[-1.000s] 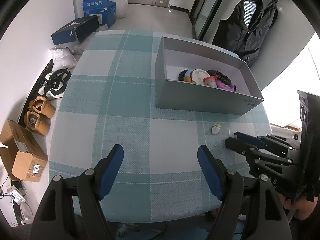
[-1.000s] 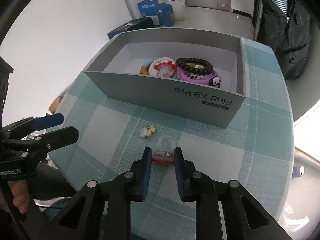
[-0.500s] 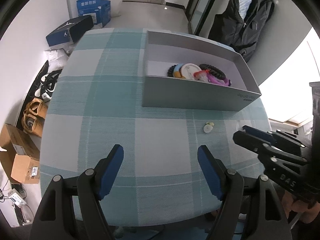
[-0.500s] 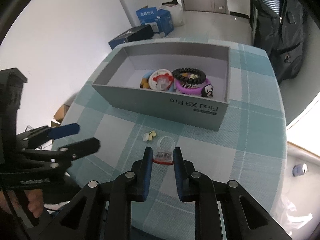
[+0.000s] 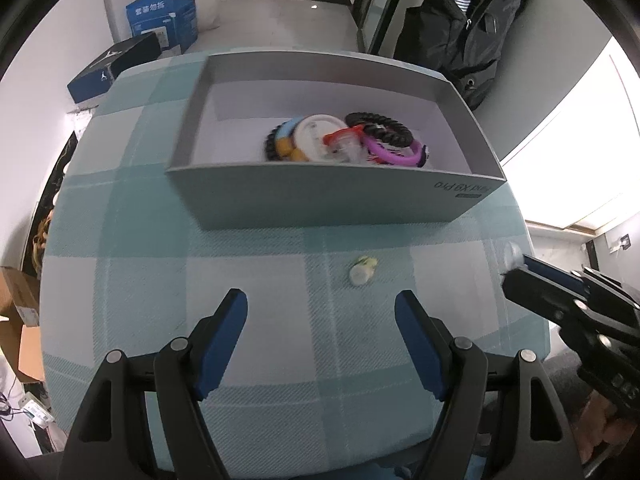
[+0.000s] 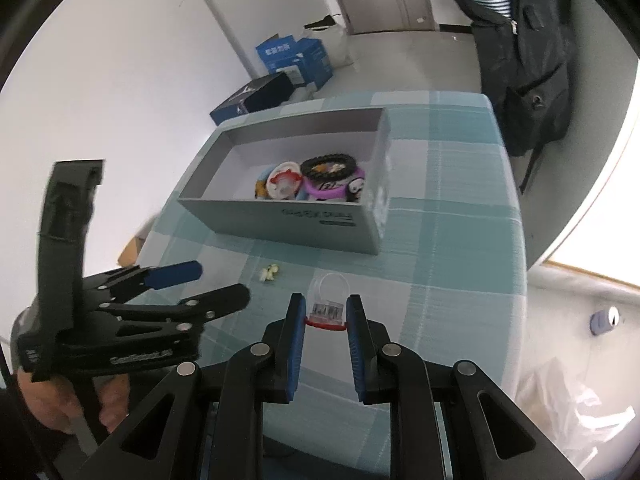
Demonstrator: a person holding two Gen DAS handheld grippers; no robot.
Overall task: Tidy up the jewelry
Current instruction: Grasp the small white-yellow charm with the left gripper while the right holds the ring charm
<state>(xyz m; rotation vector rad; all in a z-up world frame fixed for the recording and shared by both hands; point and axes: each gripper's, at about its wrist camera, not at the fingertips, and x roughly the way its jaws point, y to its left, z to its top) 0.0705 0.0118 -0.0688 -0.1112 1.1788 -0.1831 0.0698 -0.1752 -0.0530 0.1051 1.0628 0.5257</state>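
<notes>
A grey box (image 5: 332, 204) (image 6: 288, 222) on the checked table holds bracelets (image 5: 380, 130) (image 6: 328, 166) and a white round piece (image 5: 316, 136). A small white and yellow trinket (image 5: 362, 272) (image 6: 269, 273) lies on the cloth in front of the box. My left gripper (image 5: 320, 320) (image 6: 208, 284) is open and empty, just short of the trinket. My right gripper (image 6: 326, 312) (image 5: 516, 268) is shut on a clear plastic ring with a red base (image 6: 326, 302), held above the table right of the trinket.
Blue and black boxes (image 5: 136, 36) stand on the floor beyond the table's far left. A dark jacket (image 5: 472, 12) hangs at the back right. Cardboard boxes (image 5: 20, 320) lie on the floor at the left. The table's near edge runs just under both grippers.
My right gripper has risen and drawn back with the clear ring in it. My left gripper has swung right, so the box and trinket now sit centred ahead of it.
</notes>
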